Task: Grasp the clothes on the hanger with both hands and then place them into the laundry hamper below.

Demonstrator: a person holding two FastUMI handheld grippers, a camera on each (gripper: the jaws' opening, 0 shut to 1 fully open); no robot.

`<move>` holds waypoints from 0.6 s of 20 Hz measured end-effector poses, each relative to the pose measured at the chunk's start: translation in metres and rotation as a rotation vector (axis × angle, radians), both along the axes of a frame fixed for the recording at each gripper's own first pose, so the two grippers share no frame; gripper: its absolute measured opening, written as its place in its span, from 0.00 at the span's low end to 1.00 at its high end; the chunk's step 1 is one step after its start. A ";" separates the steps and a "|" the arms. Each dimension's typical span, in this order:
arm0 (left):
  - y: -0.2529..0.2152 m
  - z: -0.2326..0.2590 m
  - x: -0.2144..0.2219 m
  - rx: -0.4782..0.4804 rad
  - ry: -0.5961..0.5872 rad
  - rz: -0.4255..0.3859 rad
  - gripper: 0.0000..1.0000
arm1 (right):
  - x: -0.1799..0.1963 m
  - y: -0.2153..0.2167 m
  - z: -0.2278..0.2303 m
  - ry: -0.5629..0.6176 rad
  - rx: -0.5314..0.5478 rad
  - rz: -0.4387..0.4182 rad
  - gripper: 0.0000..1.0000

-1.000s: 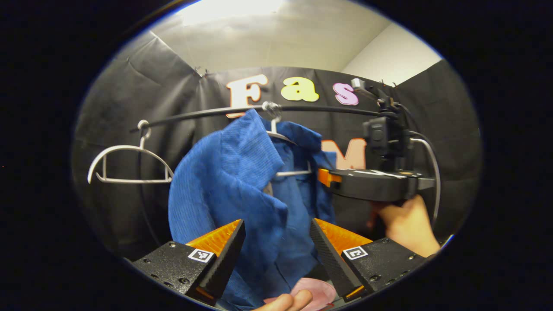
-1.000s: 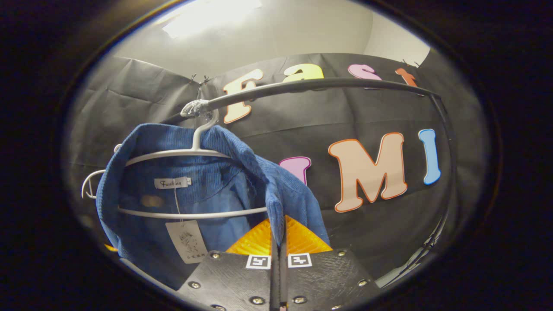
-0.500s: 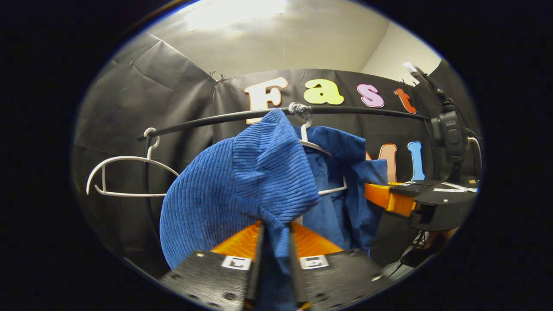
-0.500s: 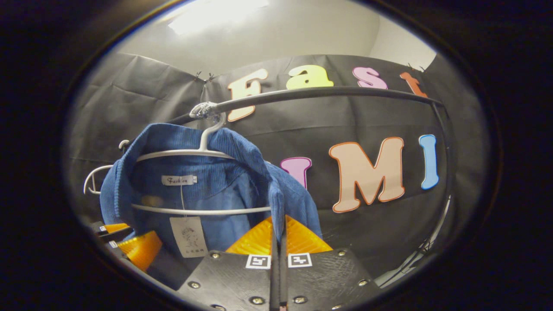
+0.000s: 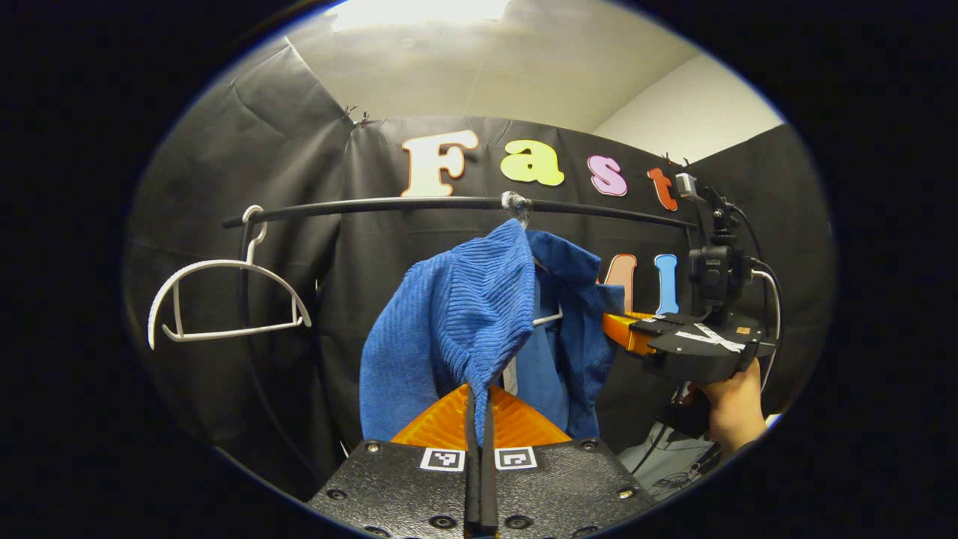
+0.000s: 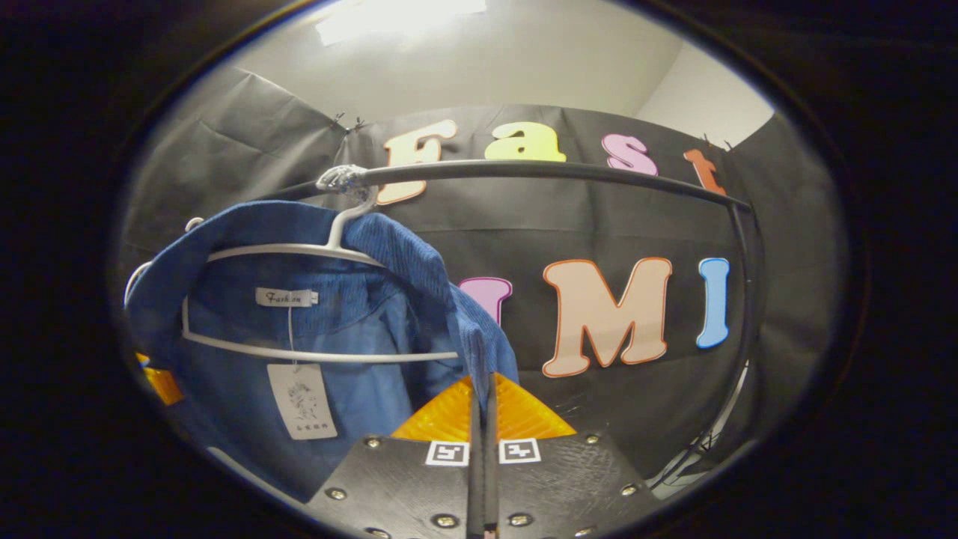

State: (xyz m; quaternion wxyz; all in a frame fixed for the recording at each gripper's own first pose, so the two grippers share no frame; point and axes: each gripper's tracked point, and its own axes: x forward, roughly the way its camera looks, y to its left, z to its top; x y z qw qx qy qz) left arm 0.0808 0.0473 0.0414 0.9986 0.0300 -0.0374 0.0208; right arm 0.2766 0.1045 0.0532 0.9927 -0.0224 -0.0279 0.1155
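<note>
A blue corduroy shirt (image 5: 464,314) hangs on a white hanger (image 6: 314,251) hooked over the black rail (image 5: 374,207). My left gripper (image 5: 479,408) is shut on the shirt's left shoulder fabric, pulled out toward the camera. In the right gripper view my right gripper (image 6: 483,389) is shut on the right front edge of the blue corduroy shirt (image 6: 247,322); a white tag hangs inside the collar. The right gripper (image 5: 621,329) and the hand holding it also appear at the right of the left gripper view, pinching the shirt's other edge.
An empty white hanger (image 5: 224,299) hangs at the left end of the rail. The rail's upright post (image 6: 748,299) stands at the right. A cable runs from the right gripper's body. Light fabric (image 5: 658,464) lies low at the right.
My left gripper closed on the shirt's shoulder and drew back from the rail, stretching the fabric. The right gripper stayed shut on the shirt's edge, shifting only slightly.
</note>
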 end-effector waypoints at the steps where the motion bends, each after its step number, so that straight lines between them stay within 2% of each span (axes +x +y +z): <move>1: 0.004 0.005 -0.002 -0.014 -0.002 -0.019 0.00 | -0.001 0.000 0.004 0.000 0.016 0.004 0.00; 5: 0.016 0.026 -0.013 -0.018 0.010 -0.094 0.00 | 0.000 -0.015 0.019 -0.035 0.037 -0.057 0.00; 7: 0.028 0.036 -0.017 0.001 0.007 -0.098 0.00 | 0.003 -0.021 0.026 -0.053 0.026 -0.086 0.00; 8: 0.034 0.042 -0.021 0.038 0.000 -0.091 0.00 | 0.004 -0.022 0.027 -0.061 0.015 -0.094 0.05; 9: 0.039 0.049 -0.024 0.091 -0.013 -0.083 0.00 | 0.006 -0.020 0.028 -0.063 0.007 -0.096 0.00; 12: 0.049 0.061 -0.028 0.175 -0.019 -0.070 0.00 | 0.014 -0.019 0.030 -0.074 0.003 -0.101 0.00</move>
